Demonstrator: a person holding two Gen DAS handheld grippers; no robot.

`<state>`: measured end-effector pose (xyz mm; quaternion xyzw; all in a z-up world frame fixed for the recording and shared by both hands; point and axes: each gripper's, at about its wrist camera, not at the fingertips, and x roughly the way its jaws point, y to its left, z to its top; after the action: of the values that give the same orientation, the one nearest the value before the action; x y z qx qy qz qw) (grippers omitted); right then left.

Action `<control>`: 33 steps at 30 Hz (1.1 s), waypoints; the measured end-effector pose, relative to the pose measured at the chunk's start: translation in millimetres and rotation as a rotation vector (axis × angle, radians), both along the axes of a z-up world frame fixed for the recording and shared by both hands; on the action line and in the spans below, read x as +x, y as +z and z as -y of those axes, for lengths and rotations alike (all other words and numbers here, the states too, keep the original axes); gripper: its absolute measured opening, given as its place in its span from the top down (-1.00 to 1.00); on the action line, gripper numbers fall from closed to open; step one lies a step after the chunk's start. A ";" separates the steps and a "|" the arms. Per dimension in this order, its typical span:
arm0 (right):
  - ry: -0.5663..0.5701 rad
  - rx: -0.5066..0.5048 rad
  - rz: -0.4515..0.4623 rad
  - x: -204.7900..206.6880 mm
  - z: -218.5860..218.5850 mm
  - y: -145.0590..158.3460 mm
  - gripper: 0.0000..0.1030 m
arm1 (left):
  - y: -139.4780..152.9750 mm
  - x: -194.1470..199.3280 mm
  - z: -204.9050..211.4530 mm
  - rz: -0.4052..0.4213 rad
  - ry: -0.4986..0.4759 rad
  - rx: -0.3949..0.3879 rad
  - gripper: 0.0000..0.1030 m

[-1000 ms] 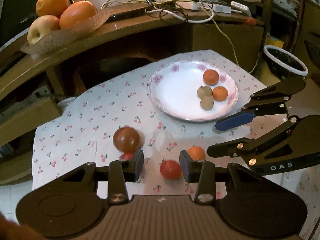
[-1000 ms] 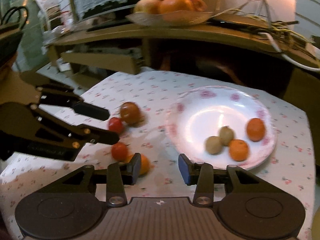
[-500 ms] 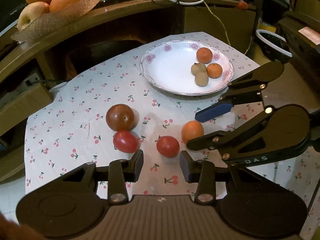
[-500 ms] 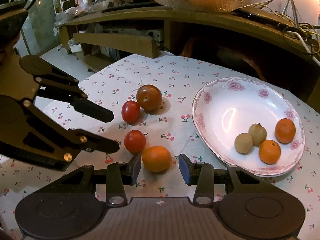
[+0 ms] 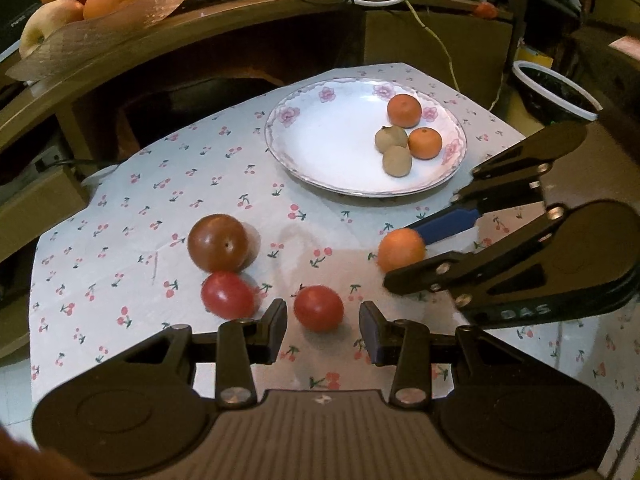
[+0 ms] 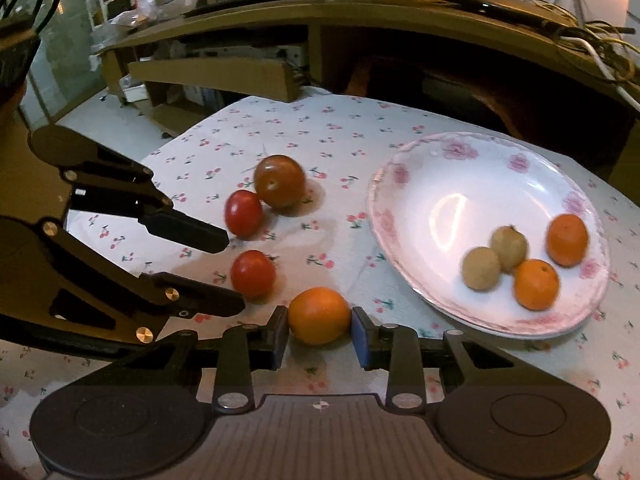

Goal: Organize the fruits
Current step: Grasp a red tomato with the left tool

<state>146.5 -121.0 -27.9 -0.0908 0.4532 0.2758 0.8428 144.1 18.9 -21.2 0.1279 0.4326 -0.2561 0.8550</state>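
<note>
The right gripper (image 6: 320, 338) is closing on the loose orange (image 6: 319, 315) — pads touching both its sides, just short of the plate (image 6: 420, 208). The left gripper (image 5: 323, 330) stands open around a red tomato (image 5: 319, 308), not touching it. Farther left of the plate: another tomato (image 5: 227, 295) and a brown fruit (image 5: 218, 242). On the plate — two oranges, two tan fruits.

We have brought the right gripper (image 6: 320, 338) down to the orange (image 6: 319, 315). A second ago the fruit sat beside its left finger; it now lies between both pads, and the jaws are closing on it from a wider gap.
</note>
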 end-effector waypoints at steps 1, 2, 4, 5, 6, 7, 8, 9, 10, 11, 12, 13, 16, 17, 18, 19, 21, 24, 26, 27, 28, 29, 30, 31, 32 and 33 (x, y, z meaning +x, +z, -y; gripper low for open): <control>-0.009 0.000 0.001 -0.2 2.9 1.4 0.36 | -1.6 1.1 1.7 0.000 0.004 0.001 0.11; -0.017 0.000 0.003 -0.2 5.6 2.7 0.36 | -3.7 2.4 3.6 -0.002 0.008 0.004 0.11; -0.028 0.001 0.003 -0.9 11.2 4.6 0.36 | -7.7 3.6 7.1 -0.003 0.015 0.013 0.12; -0.032 0.000 0.005 -1.7 13.9 5.1 0.36 | -10.3 3.8 8.7 -0.001 0.019 0.019 0.12; -0.036 -0.001 0.005 -2.1 16.0 5.1 0.36 | -12.6 4.1 10.0 0.001 0.025 0.027 0.12; -0.039 -0.004 0.004 -2.6 18.2 4.7 0.35 | -14.5 4.6 10.6 0.003 0.031 0.030 0.12; -0.041 -0.010 0.001 -2.7 19.9 4.0 0.35 | -14.8 5.3 10.1 0.010 0.037 0.018 0.13; -0.044 -0.016 0.000 -3.0 21.3 3.4 0.35 | -14.8 6.6 10.0 0.008 0.043 0.013 0.14; -0.047 -0.023 -0.002 -3.1 22.6 2.7 0.35 | -14.5 7.2 10.2 0.008 0.050 0.008 0.20; -0.050 -0.028 -0.003 -2.9 23.6 1.9 0.35 | -14.4 7.5 10.8 0.009 0.057 0.009 0.26; -0.051 -0.032 -0.004 -3.0 24.5 1.5 0.35 | -14.2 6.9 11.1 0.014 0.061 0.011 0.29; -0.052 -0.036 -0.004 -3.3 25.4 1.2 0.35 | -13.8 6.1 11.2 0.018 0.063 0.012 0.34; -0.049 -0.039 -0.002 -5.3 27.4 1.5 0.35 | -12.8 2.7 9.9 -0.001 0.062 -0.014 0.35; -0.047 -0.040 0.000 -6.8 28.5 1.8 0.35 | -12.7 -0.1 10.7 -0.007 0.056 -0.020 0.35; -0.048 -0.042 0.003 -8.6 30.2 1.8 0.36 | -12.4 -3.3 12.1 -0.008 0.047 -0.020 0.35; -0.050 -0.044 0.005 -10.4 31.8 2.1 0.36 | -11.5 -6.6 14.1 -0.008 0.037 -0.024 0.35; -0.055 -0.053 0.010 -14.7 36.4 3.1 0.36 | -8.1 -12.7 18.1 -0.017 0.017 -0.049 0.35; -0.060 -0.056 0.017 -22.0 42.6 6.9 0.36 | -4.7 -23.5 29.1 -0.005 -0.025 -0.044 0.35; -0.059 -0.062 0.031 -28.5 44.8 9.4 0.36 | -5.1 -29.5 36.4 -0.006 -0.047 -0.038 0.35; -0.055 -0.067 0.036 -32.4 45.6 10.3 0.36 | -5.9 -31.7 39.1 -0.007 -0.055 -0.031 0.35; -0.052 -0.072 0.042 -35.9 45.9 11.1 0.36 | -7.0 -33.9 41.8 -0.006 -0.061 -0.021 0.35; -0.046 -0.079 0.050 -40.5 46.5 11.9 0.36 | -8.4 -35.9 44.5 -0.006 -0.066 -0.011 0.35; -0.043 -0.084 0.053 -43.5 46.4 12.1 0.36 | -9.3 -37.6 46.6 -0.006 -0.067 -0.005 0.34; -0.040 -0.088 0.054 -46.8 46.9 11.7 0.36 | -9.6 -39.0 48.0 0.000 -0.066 0.003 0.34; -0.037 -0.092 0.053 -49.1 47.5 10.9 0.36 | -9.6 -39.9 49.3 0.004 -0.065 0.010 0.34; -0.034 -0.096 0.051 -50.8 48.2 10.3 0.35 | -9.8 -40.7 50.0 0.007 -0.063 0.016 0.32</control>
<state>95.7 -169.2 -17.6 -0.1303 0.4458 0.2372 0.8533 103.4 -31.1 -31.1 0.1492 0.4272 -0.2788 0.8471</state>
